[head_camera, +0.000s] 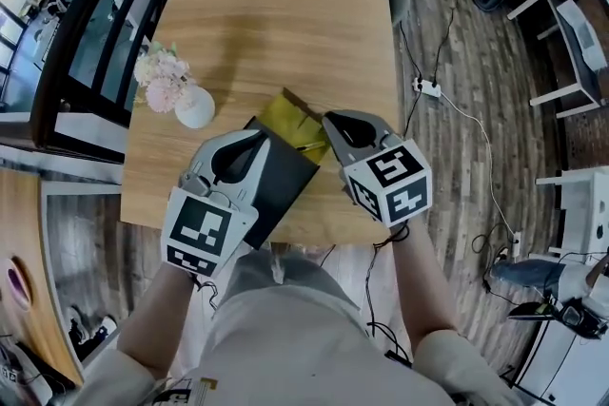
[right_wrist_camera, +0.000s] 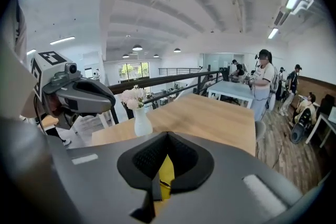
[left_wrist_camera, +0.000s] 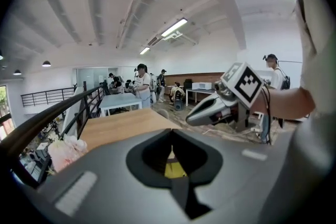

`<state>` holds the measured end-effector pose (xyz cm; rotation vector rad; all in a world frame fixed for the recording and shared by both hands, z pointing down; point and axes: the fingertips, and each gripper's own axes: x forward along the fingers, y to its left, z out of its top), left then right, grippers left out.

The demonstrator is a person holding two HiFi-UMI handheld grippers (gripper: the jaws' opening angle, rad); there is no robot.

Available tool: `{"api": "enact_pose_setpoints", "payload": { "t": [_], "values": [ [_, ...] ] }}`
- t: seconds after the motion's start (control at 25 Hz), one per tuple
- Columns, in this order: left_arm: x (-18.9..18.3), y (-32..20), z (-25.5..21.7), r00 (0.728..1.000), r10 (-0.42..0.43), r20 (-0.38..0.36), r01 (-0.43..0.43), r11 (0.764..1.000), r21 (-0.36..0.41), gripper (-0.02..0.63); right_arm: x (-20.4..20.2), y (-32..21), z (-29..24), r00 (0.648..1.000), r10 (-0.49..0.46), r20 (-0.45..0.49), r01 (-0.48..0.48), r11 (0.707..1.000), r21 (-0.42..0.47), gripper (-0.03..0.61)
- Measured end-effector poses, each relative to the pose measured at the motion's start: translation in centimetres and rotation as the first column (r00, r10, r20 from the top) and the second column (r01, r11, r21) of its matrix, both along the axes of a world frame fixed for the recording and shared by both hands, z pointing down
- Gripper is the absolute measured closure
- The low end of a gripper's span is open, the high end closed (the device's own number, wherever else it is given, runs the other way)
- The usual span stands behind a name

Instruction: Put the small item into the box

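Left gripper (head_camera: 264,135), jaws together, above black box (head_camera: 285,183); right gripper (head_camera: 328,119) at three o'clock, jaws tight on gold pouch (head_camera: 293,121).

Your left gripper (head_camera: 259,136) & right gripper (head_camera: 330,119) have matt grey plastic shells w/ rough black pads inside, the gold item (head_camera: 297,124) at the right claw's tip looks glossy, foil-like, the black box (head_camera: 285,181) under the left claw matt, the table (head_camera: 276,5) beyond both pale grained wood.
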<state>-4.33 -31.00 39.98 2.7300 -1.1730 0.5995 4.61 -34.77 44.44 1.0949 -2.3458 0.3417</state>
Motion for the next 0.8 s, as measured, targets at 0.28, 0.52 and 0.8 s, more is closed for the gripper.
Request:
{"api": "enact_pose_setpoints", "payload": {
  "t": [0.28,0.52,0.8],
  "values": [
    [0.4,2.3,-6.4,0.999,0.012,-0.052,-0.006,0.992,0.124,0.611,0.7,3.3,-7.1,0.999,0.018,0.050,-0.025,0.990,0.141,0.577],
    [0.1,4.4,-10.3,0.995,-0.003,-0.101,0.020,0.987,0.162,0.611,0.7,6.4,-13.4,0.997,0.021,0.080,-0.042,0.961,0.272,0.577],
    [-0.1,7.3,-11.9,0.995,-0.012,-0.096,0.030,0.982,0.188,0.611,2.3,9.5,-17.2,0.983,0.072,0.167,-0.127,0.930,0.345,0.577]
  ]
}}
